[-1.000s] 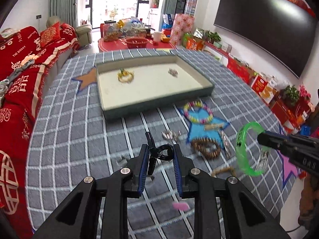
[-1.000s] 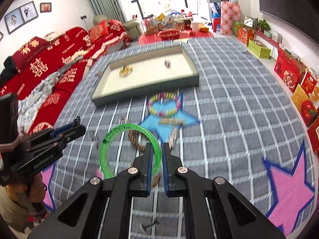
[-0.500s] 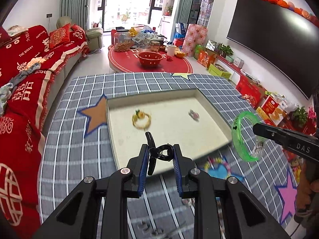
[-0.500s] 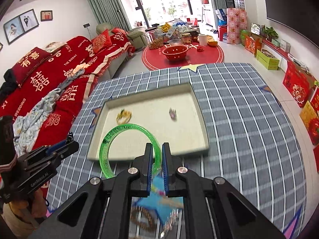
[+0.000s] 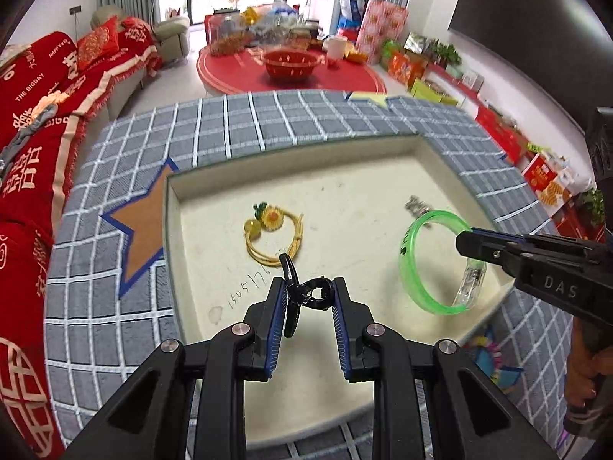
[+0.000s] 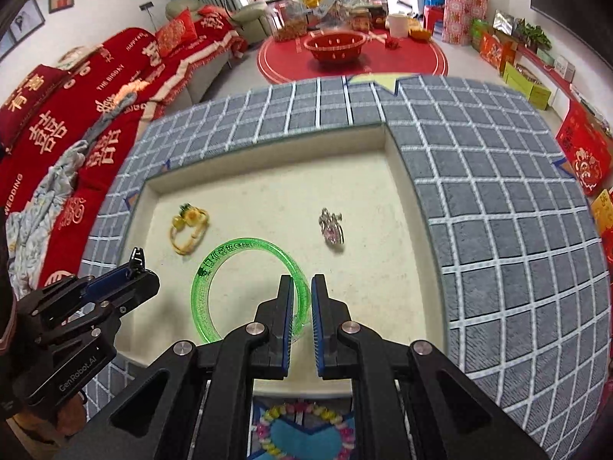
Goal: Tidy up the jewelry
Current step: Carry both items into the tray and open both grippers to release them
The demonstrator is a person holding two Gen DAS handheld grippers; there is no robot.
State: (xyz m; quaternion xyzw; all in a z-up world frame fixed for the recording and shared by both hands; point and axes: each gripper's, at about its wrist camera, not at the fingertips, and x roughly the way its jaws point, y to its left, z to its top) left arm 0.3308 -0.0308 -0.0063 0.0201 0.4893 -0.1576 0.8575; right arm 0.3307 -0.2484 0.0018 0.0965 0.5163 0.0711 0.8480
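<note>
Both grippers are hovering over the cream tray (image 5: 174, 207); the left gripper (image 5: 308, 299) is pinching a small black clip (image 5: 306, 293) between narrow jaws, and the right gripper (image 6: 302, 303) is clamping the near edge of a green bangle (image 6: 214, 264); a yellow flower bracelet (image 5: 274, 235) and a silver charm (image 6: 331, 228) are already lying in the tray's far half. Risk-wise, the bangle is hanging tilted, so it's probably rolling or bouncing onto the charm if let go from up there; the clip could snag on a pad.
</note>
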